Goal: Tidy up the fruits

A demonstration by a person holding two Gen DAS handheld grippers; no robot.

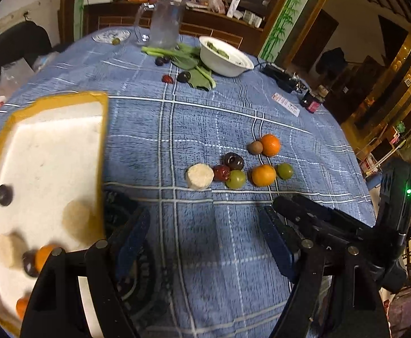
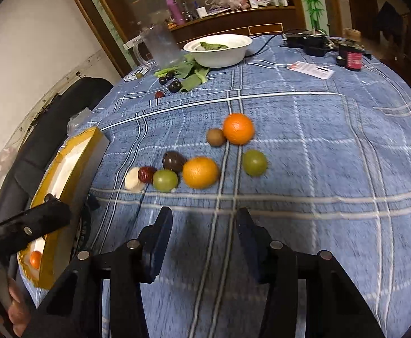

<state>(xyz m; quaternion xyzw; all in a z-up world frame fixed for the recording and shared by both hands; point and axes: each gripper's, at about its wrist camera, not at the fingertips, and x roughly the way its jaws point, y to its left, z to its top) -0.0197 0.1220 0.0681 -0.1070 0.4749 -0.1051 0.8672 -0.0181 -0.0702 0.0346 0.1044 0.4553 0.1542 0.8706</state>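
Note:
A cluster of fruit lies on the blue plaid tablecloth: two oranges (image 2: pixel 200 172) (image 2: pixel 238 128), two green fruits (image 2: pixel 165 180) (image 2: pixel 254 162), a kiwi (image 2: pixel 215 137), a dark plum (image 2: pixel 173 161), a red date (image 2: pixel 147 174) and a white round piece (image 2: pixel 133 183). The same cluster shows in the left wrist view, with one orange (image 1: pixel 263 175). A yellow-rimmed white box (image 1: pixel 47 146) at the left holds several fruits. My left gripper (image 1: pixel 205 239) is open and empty, beside the box. My right gripper (image 2: pixel 204 242) is open and empty, just short of the cluster.
At the far side stand a white bowl (image 2: pixel 219 52) with greens, a clear mug (image 2: pixel 160 46), leafy greens with dark plums (image 2: pixel 174 86) and a small plate (image 1: pixel 111 36). Black electronics (image 2: pixel 307 40) and a dark jar (image 2: pixel 352 56) sit at the right edge.

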